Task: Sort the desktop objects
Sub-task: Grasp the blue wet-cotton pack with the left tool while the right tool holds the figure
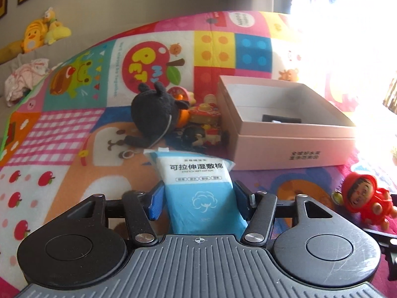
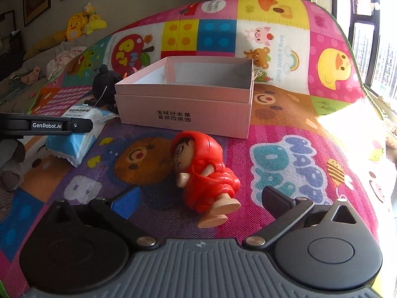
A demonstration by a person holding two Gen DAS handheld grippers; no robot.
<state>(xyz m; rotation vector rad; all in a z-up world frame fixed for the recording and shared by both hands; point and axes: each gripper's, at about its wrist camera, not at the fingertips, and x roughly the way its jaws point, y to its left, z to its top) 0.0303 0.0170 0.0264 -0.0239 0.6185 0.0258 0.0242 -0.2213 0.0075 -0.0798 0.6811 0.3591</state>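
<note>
**Cotton pack pinched, red doll between spread fingers**

The left gripper (image 1: 198, 198) pinches the blue-and-white wet cotton pack (image 1: 198, 183) between its blue pads, just before the pink box (image 1: 285, 146) and its near left corner. The right gripper (image 2: 198, 198) stands spread wide, with the red hooded doll (image 2: 206, 171) lying on the play mat (image 2: 297, 161) between its fingers, untouched. Bare mat lies right of the doll; a black plush (image 1: 156, 109) crowds the box's left wall.

Each gripper (image 1: 198, 198) (image 2: 201, 198) has black linkage arms, silver screws, blue finger pads, round black discs and a ribbed grey body; one arm reads "GenRobot.AI".
</note>
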